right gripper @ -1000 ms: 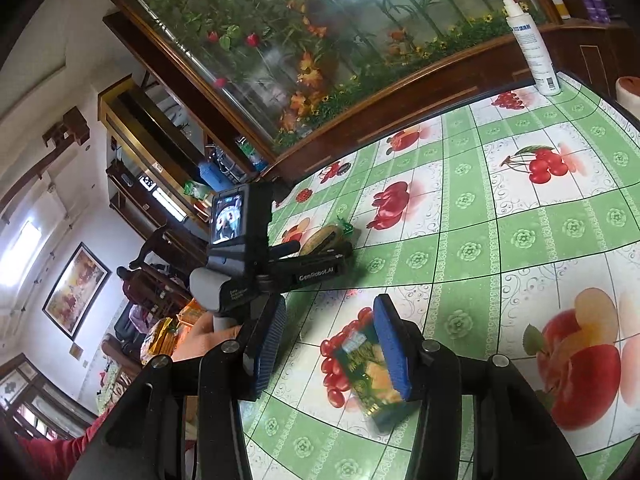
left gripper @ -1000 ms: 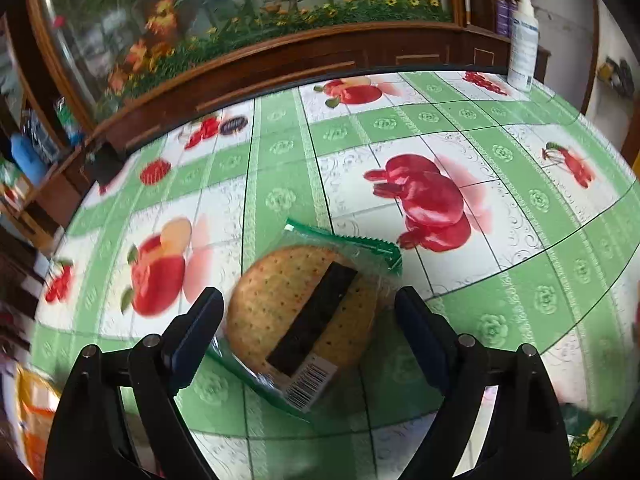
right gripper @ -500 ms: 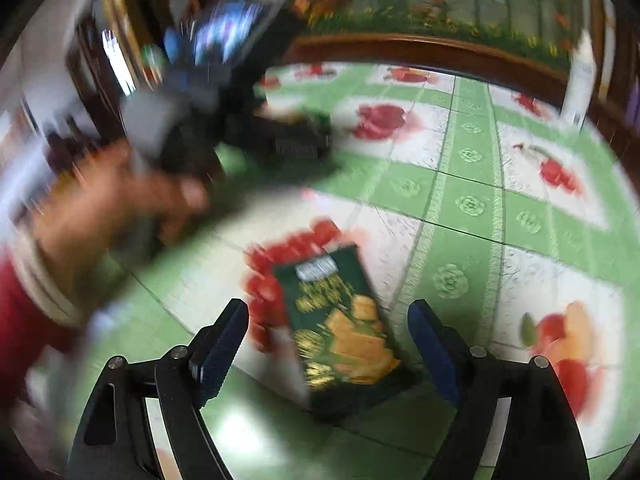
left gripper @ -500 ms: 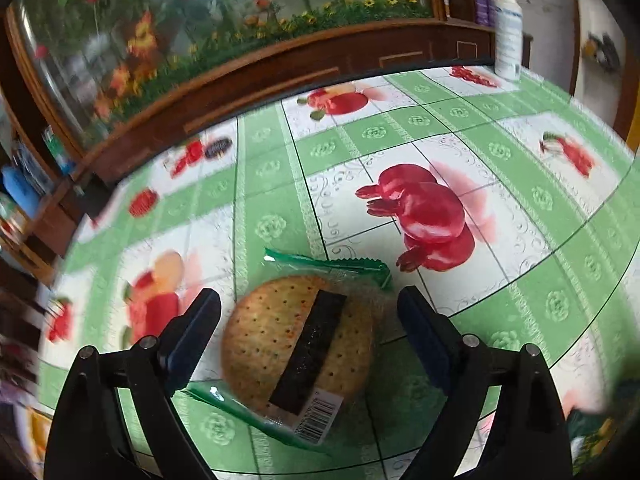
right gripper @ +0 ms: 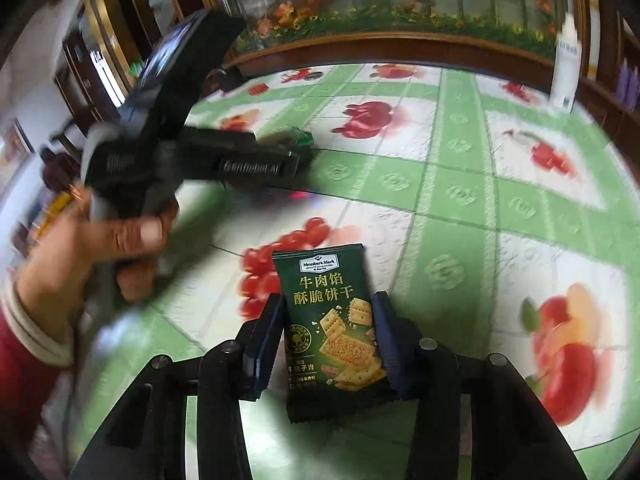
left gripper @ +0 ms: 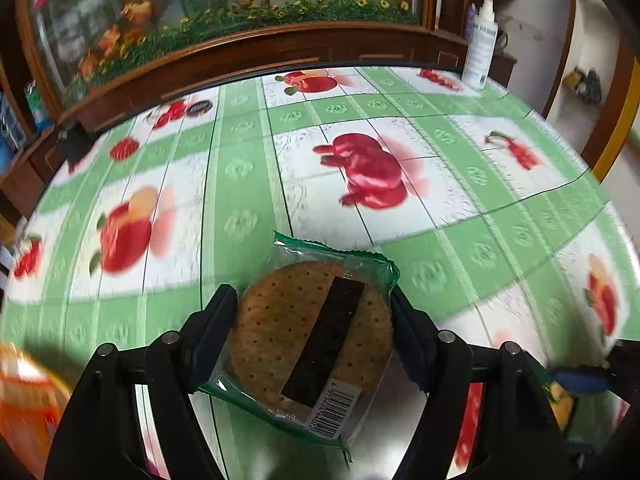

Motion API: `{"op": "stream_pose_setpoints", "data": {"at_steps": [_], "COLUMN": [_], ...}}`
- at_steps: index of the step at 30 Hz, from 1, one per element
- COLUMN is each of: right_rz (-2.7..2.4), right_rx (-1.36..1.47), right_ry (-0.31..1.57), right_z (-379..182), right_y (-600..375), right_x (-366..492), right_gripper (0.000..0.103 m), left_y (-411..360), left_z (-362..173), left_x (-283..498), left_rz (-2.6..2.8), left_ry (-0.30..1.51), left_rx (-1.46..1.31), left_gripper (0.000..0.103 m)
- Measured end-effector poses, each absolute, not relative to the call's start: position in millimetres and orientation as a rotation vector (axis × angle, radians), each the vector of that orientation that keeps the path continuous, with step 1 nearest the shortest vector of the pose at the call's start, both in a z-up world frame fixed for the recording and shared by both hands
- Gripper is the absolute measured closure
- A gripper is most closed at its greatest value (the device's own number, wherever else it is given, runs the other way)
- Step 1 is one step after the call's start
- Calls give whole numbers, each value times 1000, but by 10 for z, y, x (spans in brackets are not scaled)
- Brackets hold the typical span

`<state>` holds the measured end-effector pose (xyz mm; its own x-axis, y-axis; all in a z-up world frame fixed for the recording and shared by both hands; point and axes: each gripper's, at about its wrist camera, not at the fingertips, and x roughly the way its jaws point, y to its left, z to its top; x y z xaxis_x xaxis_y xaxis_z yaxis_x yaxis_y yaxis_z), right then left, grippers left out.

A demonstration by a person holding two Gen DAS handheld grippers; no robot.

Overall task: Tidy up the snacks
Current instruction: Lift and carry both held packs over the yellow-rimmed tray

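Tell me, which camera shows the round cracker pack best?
The left wrist view: the round cracker pack fills the foreground between the left claw's fingers, barcode visible. The right wrist view shows only its green edge behind that claw.

A fruit-print green tablecloth [left gripper: 460, 240] bears a cracker packet [left gripper: 308, 336], a dark snack pouch [right gripper: 332, 320] and a white bottle [left gripper: 480, 52]

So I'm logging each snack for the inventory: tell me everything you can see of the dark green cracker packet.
The dark green cracker packet is a small glossy foil pouch, sealed, with crimped ends. Its front shows a white Member's Mark logo, gold Chinese lettering and pictured square crackers. It lies face up on the fruit-print tablecloth, its top edge away from the camera. The right gripper has just been closing and is shut on its two long sides.
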<state>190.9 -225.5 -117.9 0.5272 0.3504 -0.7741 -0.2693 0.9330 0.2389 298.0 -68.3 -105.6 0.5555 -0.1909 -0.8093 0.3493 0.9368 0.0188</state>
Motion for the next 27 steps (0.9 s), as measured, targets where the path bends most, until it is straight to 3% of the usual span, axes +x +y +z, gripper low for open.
{"op": "stream_pose_setpoints", "data": {"at_steps": [12, 27], "right_rz": [482, 660], "right_rx": [329, 414], "right_ry": [899, 841], "right_z": [-1046, -835], "right_y": [-2404, -1935], "right_x": [1690, 1396], "right_gripper": [57, 57], "left_y": [-53, 664], "left_z": [-793, -352], "left_x": [2002, 881], "left_rz": [-221, -36], "left_ry": [861, 716], "left_rx": [-1, 0], "left_gripper": [30, 30]}}
